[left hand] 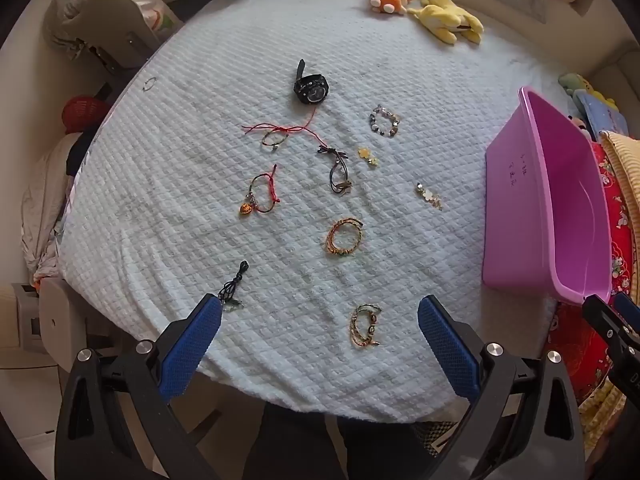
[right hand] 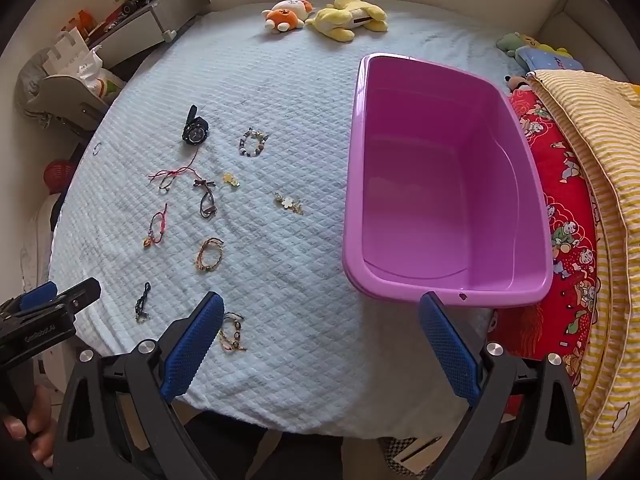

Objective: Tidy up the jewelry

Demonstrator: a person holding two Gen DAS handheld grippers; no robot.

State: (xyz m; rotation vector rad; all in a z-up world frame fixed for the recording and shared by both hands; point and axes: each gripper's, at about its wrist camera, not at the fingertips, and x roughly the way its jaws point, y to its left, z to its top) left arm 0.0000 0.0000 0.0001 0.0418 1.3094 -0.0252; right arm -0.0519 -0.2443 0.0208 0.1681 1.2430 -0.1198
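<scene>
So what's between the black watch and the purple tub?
The bead bracelet lies between the watch and the tub, clearest in the right wrist view.

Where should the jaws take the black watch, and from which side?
Judging by its pose, the strap: it sticks out past the bulky watch case toward the far side, thin enough to pinch. Come from above, jaws across the strap's width.

Glossy plastic tub point(right hand: 440, 184) on quilted cloth bedspread point(right hand: 288, 280).

jewelry lies scattered on the bed point(left hand: 200, 60), the watch point(left hand: 311, 88) farthest back. the bin point(right hand: 444, 184) sits to their right, with nothing in it. two plush toys point(right hand: 324, 14) lie behind.
</scene>
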